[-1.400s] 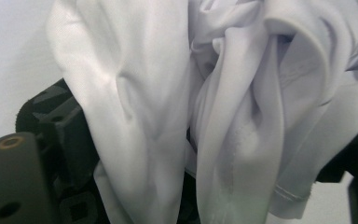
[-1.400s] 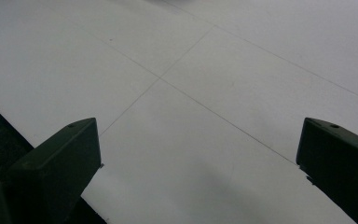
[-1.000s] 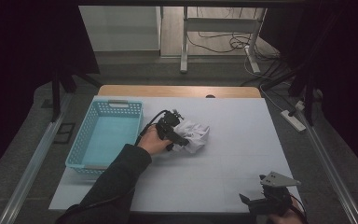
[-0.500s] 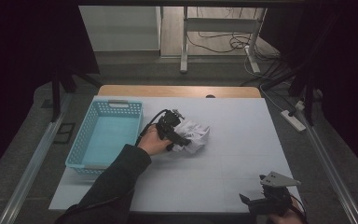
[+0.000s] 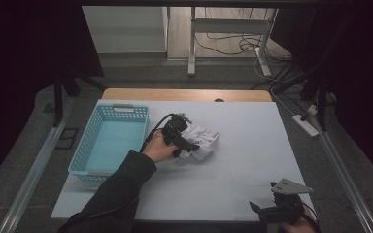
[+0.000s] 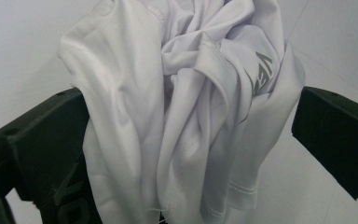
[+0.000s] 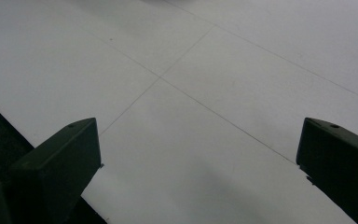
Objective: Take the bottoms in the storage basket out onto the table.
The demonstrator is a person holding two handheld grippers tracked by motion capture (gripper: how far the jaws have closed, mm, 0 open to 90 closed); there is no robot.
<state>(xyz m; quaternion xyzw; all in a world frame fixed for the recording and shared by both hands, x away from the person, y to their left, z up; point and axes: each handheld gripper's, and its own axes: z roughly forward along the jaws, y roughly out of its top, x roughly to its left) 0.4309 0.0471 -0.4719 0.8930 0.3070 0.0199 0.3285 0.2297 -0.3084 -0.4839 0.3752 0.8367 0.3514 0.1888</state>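
Note:
A crumpled white cloth [image 5: 205, 141] with a grey printed mark lies near the middle of the white table [image 5: 257, 155]. My left gripper [image 5: 186, 145] is at the cloth's left side. In the left gripper view the cloth [image 6: 191, 93] bulges up between the two black jaws, which stand wide apart on either side of it, so the left gripper [image 6: 186, 140] is open around the bunch. My right gripper [image 5: 268, 211] rests low at the table's near right corner, open over bare tabletop [image 7: 205, 93] with nothing between its jaws.
A light blue plastic basket [image 5: 83, 154] stands at the left of the table, just left of the left hand, with nothing in it. A wooden strip [image 5: 184, 94] runs along the table's far edge. Cables and a power strip [image 5: 305, 125] lie on the floor to the right.

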